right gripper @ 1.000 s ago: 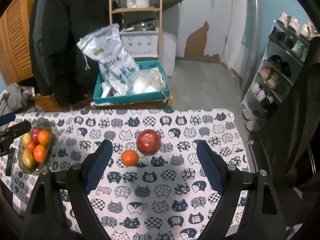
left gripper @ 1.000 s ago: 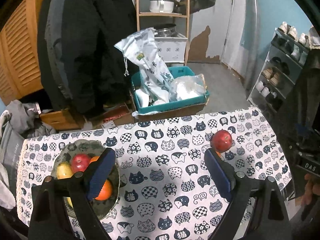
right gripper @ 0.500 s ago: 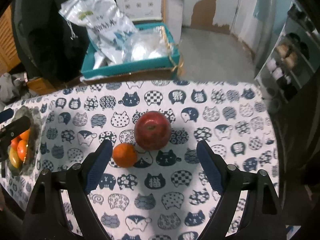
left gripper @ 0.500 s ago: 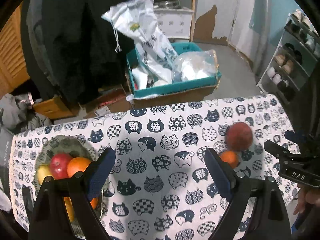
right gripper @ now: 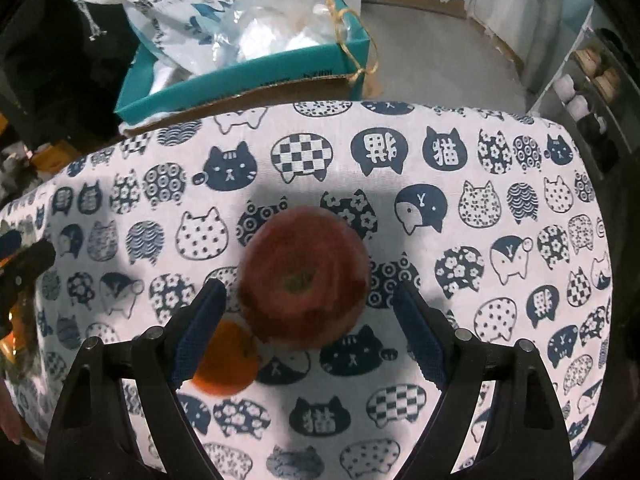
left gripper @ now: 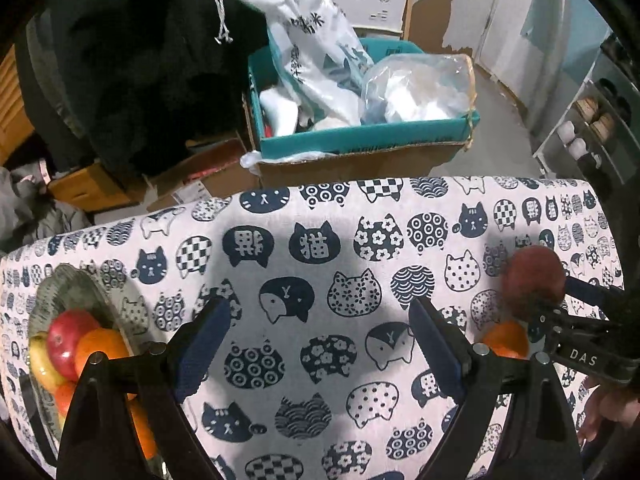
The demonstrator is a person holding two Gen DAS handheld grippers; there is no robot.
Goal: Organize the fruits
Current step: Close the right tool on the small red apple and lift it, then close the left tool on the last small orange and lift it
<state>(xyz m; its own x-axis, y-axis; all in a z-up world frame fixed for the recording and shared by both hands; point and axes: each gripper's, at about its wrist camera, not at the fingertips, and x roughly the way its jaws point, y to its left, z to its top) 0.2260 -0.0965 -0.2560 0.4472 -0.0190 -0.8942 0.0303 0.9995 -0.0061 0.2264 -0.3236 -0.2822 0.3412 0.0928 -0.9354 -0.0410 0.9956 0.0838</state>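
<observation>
Across the table I see a cat-print tablecloth (right gripper: pixel 500 168), with a teal box (left gripper: pixel 360 140) of bags on the floor beyond it. My right gripper (right gripper: pixel 308 320) points steeply down, fingers spread either side of the red apple (right gripper: pixel 304 280), untouched, an orange (right gripper: pixel 224 360) just beside it. My left gripper (left gripper: pixel 316 344) hangs spread and empty over bare cloth beside the fruit bowl (left gripper: pixel 72 284).

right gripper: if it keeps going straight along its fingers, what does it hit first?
Most likely the red apple, which sits between the open fingers of the right gripper. The orange lies beside the left finger and might get clipped; depth is unclear.
</observation>
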